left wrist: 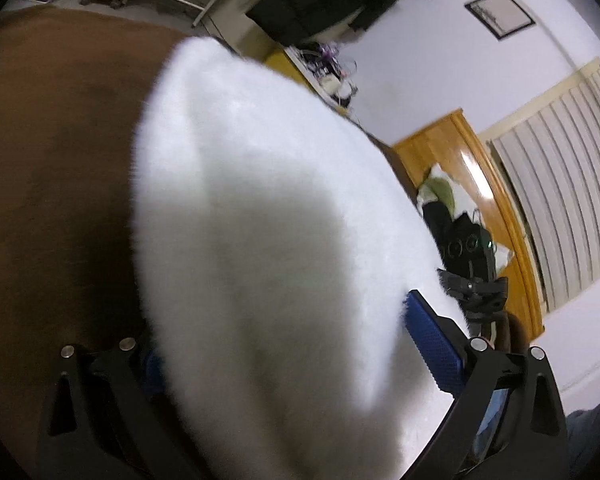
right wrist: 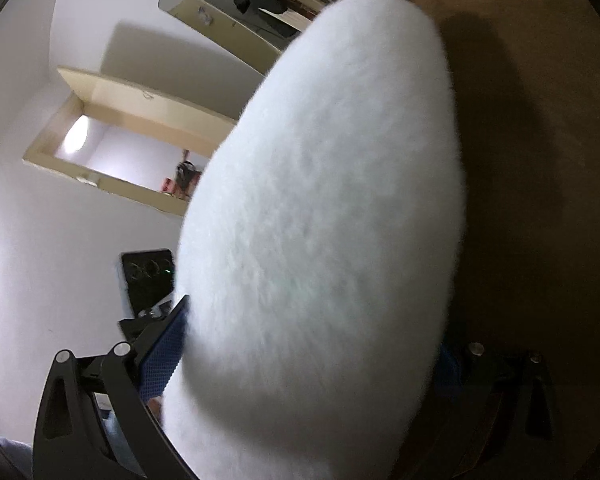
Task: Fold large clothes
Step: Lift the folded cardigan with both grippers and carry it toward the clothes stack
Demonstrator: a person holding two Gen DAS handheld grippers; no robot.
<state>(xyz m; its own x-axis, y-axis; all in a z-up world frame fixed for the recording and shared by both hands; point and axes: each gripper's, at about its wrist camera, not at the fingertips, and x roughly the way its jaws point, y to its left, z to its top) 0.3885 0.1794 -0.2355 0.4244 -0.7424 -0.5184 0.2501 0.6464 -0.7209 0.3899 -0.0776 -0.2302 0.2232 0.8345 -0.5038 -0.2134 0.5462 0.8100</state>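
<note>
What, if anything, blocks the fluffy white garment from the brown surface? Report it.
Nothing visible does. The fluffy white garment sits between the fingers of the left gripper and right gripper, directly over the bare brown surface.

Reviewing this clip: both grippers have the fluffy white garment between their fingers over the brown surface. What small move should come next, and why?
Probably lower both ends onto the brown surface and lay it flat. The fluffy white garment bulges thickly between the jaws of the left gripper and right gripper, in one view draped above the surface, so no fold edge is set yet.
</note>
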